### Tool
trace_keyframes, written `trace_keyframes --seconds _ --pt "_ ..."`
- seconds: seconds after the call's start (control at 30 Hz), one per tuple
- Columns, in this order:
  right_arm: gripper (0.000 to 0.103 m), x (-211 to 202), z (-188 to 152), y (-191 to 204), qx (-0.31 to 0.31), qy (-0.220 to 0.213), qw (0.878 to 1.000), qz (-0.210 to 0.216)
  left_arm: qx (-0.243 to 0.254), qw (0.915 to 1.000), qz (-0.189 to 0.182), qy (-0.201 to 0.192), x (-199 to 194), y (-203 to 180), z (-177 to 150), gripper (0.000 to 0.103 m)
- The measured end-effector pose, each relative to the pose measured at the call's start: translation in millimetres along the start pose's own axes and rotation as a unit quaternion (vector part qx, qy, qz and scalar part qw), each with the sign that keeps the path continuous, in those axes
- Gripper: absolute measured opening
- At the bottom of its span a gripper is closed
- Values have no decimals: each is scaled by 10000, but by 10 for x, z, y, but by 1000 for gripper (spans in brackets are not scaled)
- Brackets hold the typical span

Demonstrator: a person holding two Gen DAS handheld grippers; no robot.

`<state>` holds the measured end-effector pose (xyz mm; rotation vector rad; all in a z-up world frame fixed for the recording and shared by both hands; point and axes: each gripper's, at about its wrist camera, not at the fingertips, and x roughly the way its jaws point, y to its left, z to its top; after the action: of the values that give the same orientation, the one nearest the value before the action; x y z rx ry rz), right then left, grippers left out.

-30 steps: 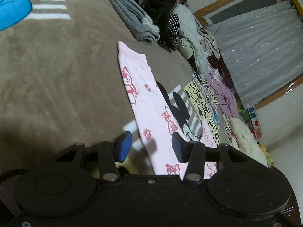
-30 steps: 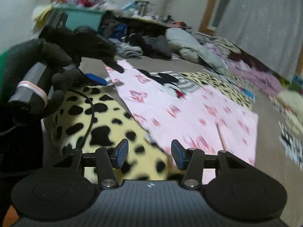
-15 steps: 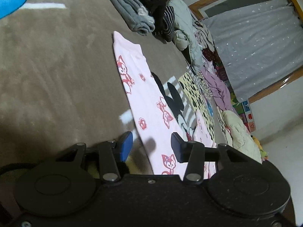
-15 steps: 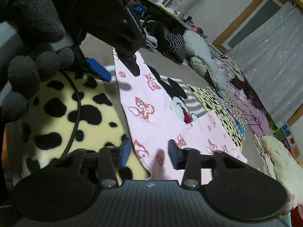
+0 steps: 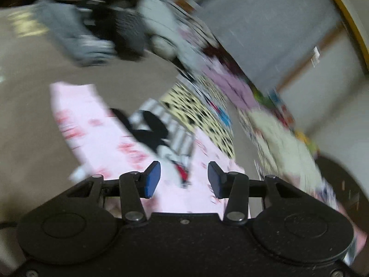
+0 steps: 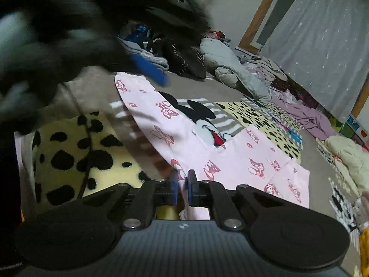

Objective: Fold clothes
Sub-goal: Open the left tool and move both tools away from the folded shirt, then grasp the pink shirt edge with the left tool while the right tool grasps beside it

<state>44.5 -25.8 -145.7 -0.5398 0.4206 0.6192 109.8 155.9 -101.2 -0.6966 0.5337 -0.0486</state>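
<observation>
Right gripper [image 6: 182,185] pinches the pink garment [image 6: 184,143] at its near edge — left gripper [image 5: 183,179] gapes empty — so lift slowly, keeping the edge taut.

Motion blur smears the whole left wrist view, dissolving the red prints on the pink patterned garment [image 5: 96,129]; in the right wrist view, a blurred black-gloved hand [image 6: 46,41] hides the upper left.
</observation>
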Motion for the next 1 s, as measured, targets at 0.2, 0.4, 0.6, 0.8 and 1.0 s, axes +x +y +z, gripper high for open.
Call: trace_keyframes --seconds 0.2,0.4,0.6,0.8,1.0 --pt "10 -7 -69 -123 450 -138 9987 171 783 9937 277 751 888 -291 330 42" --pt "8 -71 -139 -303 1064 -318 9934 300 1238 9807 545 1414 1615 -469 402 40" --pt "8 -113 -210 -362 1294 -407 9899 423 1271 9729 789 1764 2089 -477 447 34" --pt "8 -150 -271 -402 1559 -531 9848 549 1716 9681 680 1696 2162 -724 445 1" --pt "8 -247 -341 -597 2092 -695 9738 557 2330 9570 684 1587 2161 -1142 332 1"
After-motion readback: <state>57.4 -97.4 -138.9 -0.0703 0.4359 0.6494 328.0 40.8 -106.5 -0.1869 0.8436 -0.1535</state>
